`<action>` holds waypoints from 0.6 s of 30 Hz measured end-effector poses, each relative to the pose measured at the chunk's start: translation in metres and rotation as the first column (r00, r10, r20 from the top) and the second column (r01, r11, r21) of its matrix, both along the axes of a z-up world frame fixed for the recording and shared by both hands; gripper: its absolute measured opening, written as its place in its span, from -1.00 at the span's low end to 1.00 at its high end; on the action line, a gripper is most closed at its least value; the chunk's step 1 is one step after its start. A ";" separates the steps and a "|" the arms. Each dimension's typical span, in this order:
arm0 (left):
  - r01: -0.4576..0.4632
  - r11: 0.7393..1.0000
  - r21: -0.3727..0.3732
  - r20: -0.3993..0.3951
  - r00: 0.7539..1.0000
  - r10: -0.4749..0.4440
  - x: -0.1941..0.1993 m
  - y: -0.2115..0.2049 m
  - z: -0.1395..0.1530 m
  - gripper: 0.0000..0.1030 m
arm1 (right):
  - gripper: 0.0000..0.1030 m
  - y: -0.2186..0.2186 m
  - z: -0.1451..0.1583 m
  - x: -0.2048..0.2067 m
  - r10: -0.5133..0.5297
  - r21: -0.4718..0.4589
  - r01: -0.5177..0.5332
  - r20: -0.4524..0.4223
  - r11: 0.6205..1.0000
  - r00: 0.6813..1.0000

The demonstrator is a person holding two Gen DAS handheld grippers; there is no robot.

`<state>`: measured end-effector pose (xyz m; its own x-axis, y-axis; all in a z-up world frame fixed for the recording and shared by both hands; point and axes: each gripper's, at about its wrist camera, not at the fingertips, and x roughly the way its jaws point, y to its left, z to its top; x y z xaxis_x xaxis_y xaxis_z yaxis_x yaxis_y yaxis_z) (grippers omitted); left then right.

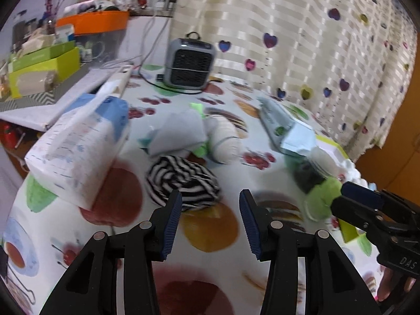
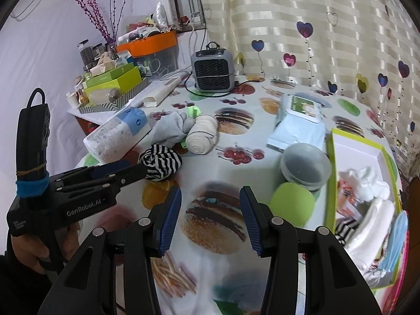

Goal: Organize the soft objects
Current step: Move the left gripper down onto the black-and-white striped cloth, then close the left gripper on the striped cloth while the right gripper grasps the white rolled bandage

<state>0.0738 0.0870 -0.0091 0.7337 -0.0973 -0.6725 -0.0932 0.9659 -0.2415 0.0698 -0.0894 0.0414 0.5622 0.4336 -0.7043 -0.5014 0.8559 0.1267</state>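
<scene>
A black-and-white striped cloth [image 1: 182, 181] [image 2: 160, 160] lies bunched on the fruit-print tablecloth just ahead of my open, empty left gripper [image 1: 210, 223]. Behind it lie a grey cloth [image 1: 178, 134] [image 2: 170, 128] and a rolled cream cloth [image 1: 225, 139] [image 2: 202, 135]. A green soft ball [image 2: 292, 204] [image 1: 321, 199] sits to the right of my open, empty right gripper [image 2: 210, 223]. A green-rimmed box [image 2: 331, 173] at the right holds white and striped soft items [image 2: 367, 183]. The left gripper also shows in the right wrist view [image 2: 115, 174], beside the striped cloth.
A tissue pack [image 1: 78, 147] [image 2: 118, 134] lies at the left. A grey bowl [image 2: 304, 165] sits by the ball. A wipes pack [image 2: 299, 123] and a grey heater [image 1: 189, 63] [image 2: 212, 71] stand farther back. Cluttered boxes [image 2: 113, 81] fill the far left; a curtain [image 2: 315, 26] hangs behind.
</scene>
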 end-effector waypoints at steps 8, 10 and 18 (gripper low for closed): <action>-0.029 1.000 0.009 -0.034 0.999 0.029 0.019 0.015 -0.013 -0.11 | -0.08 0.017 -0.005 0.017 0.023 -0.005 -0.023 -0.011 1.000 1.000; -0.028 1.000 0.013 -0.045 0.999 0.029 0.026 0.017 -0.017 -0.09 | -0.08 0.020 -0.007 0.023 0.026 -0.004 -0.026 -0.015 1.000 1.000; -0.030 0.999 -0.010 -0.064 0.998 0.029 0.042 0.020 -0.028 0.19 | -0.08 0.034 -0.017 0.050 0.022 0.009 -0.021 -0.039 1.000 0.999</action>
